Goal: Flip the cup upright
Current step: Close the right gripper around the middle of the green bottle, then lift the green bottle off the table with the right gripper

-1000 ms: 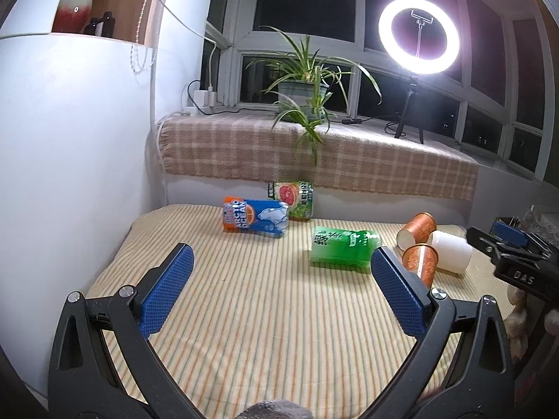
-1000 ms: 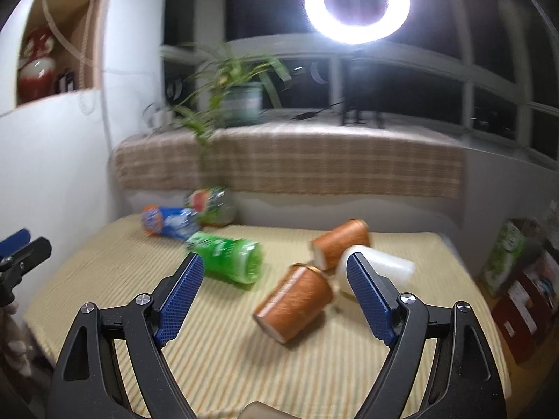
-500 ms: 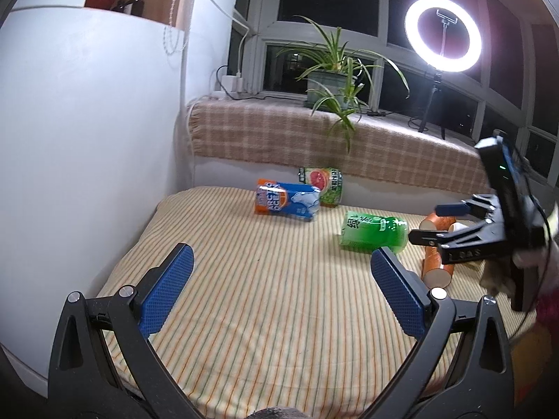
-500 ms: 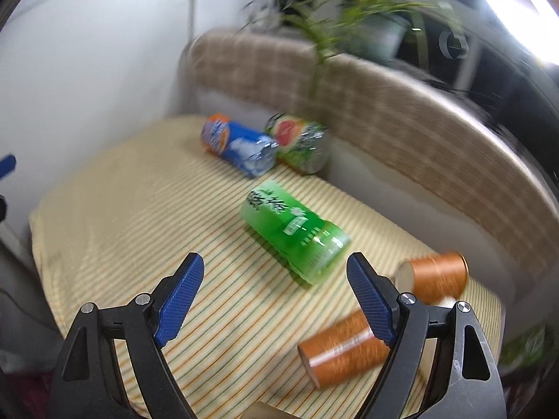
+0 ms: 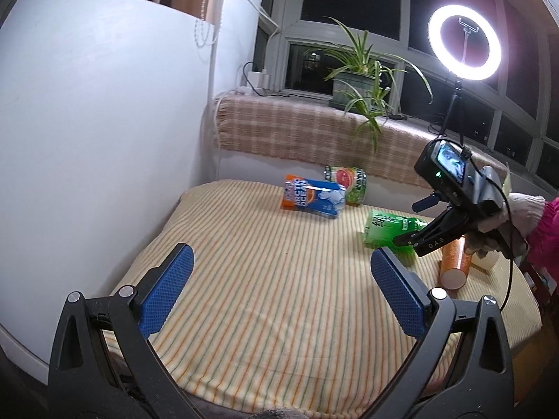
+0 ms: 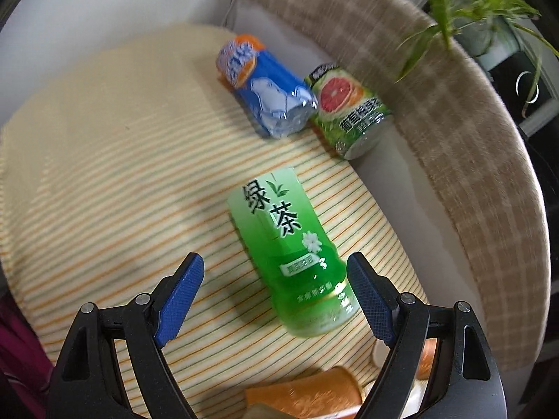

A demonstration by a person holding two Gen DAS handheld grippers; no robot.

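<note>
the green cup [image 6: 291,255] is seen lying on its side at the centre of the right wrist frame, on the striped cloth [image 6: 104,174]. the right gripper [image 6: 274,296] is held above it, jaws spread wide. the left gripper [image 5: 279,289] is held apart too, lower centre, gripping nothing.

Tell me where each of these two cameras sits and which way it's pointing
Left wrist: sits on the left gripper, low over the striped cloth, facing the window; its own open fingers show, plus the right gripper and gloved hand.
Right wrist: sits on the right gripper, tilted down at the green cup; its open fingers show, straddling the cup's near end.
Shared: green cup, blue cup, grapefruit cup, an orange cup, all lying down.
</note>
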